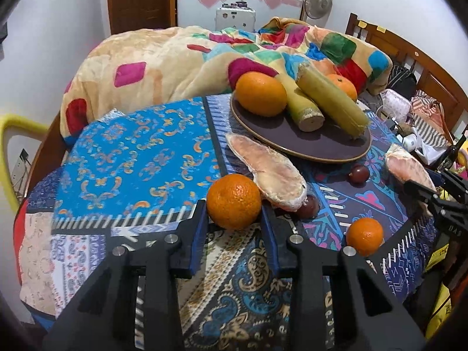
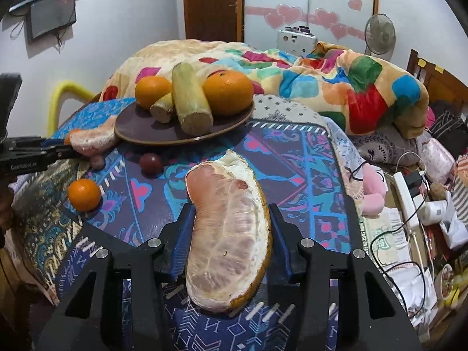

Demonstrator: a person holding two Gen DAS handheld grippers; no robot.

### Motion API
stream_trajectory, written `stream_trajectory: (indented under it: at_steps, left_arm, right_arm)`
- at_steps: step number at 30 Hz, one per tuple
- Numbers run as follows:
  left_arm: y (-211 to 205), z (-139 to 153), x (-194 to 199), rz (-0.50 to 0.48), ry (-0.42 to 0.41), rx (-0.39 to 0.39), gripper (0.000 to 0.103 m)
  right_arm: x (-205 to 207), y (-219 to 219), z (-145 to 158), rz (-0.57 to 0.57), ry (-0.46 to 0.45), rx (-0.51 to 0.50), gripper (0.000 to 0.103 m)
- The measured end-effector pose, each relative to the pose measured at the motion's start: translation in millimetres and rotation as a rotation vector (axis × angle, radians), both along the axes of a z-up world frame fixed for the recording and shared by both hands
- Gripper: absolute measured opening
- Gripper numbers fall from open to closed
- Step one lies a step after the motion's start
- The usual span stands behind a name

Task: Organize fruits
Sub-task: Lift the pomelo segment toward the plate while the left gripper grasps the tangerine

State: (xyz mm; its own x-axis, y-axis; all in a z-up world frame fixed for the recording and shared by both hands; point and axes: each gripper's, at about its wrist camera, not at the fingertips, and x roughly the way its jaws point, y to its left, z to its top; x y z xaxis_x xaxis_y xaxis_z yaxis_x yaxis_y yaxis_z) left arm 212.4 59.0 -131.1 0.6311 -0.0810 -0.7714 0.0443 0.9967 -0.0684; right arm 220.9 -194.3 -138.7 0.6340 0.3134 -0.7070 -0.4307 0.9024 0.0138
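A dark round plate (image 1: 321, 149) (image 2: 140, 128) holds two oranges and two corn cobs (image 1: 330, 99). My left gripper (image 1: 234, 204) is shut on an orange (image 1: 233, 201). My right gripper (image 2: 228, 222) is shut on a big pomelo wedge (image 2: 228, 234), which also shows in the left wrist view (image 1: 406, 166). A second pomelo wedge (image 1: 269, 169) (image 2: 90, 139) lies in front of the plate, just behind the held orange. A small orange (image 1: 364, 235) (image 2: 84, 194) and two dark round fruits (image 1: 359, 173) (image 1: 308, 206) lie loose on the cloth.
The patterned cloth (image 1: 131, 158) covers a raised surface on a bed. A colourful blanket (image 1: 181, 58) is heaped behind the plate. Cables, a power strip (image 2: 406, 201) and bags clutter the right side. A yellow chair (image 1: 11, 134) stands at the left.
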Motion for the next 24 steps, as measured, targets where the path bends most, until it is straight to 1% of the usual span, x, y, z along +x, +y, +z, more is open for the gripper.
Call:
stream_trajectory:
  at_steps: [5,11,17,24]
  left_arm:
    - [4,19,-11,0.001,-0.045,0.002,0.035]
    - [2,40,-15,-0.01,-0.093,-0.004,0.035]
    - [-3,49,-8,-0.022,-0.116,-0.022,0.035]
    - [-5,48,9,-0.026,-0.119,-0.027,0.035]
  right_arm:
    - [0,0,16,-0.004,-0.026,0.03,0.046]
    - [2,13,36,0.015,-0.069,0.062,0.046]
    - [12,37,50,0.055,-0.1,0.083,0.046]
    - [32,71,55,0.106,-0.107,0.09,0.046]
